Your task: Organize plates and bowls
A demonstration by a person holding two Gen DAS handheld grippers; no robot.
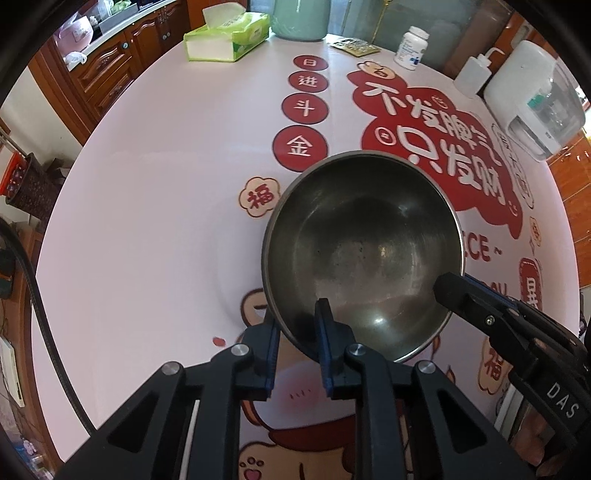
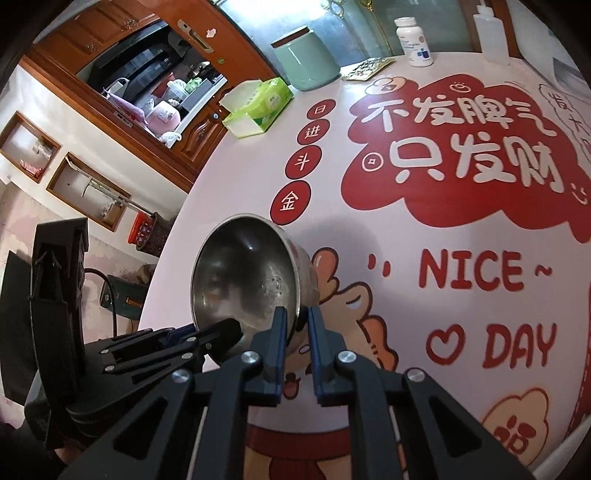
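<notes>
Both grippers are on the steel bowl at once: the left gripper is clamped on the near rim, one finger inside the bowl, one outside, and the right gripper pinches the rim on the opposite side the same way. The bowl sits tilted, lifted off or barely resting on the table, mouth tipped toward the left gripper, roughly mid-table toward the near edge. It lies straight ahead of both sets of fingers, between them, so neither hand is nearer; my read is one must let go before the bowl goes anywhere. No plates in sight. The tablecloth is pale pink with red printed characters; at the far edge stand a tissue box, a green canister, a pill bottle. Wooden cabinets behind.
</notes>
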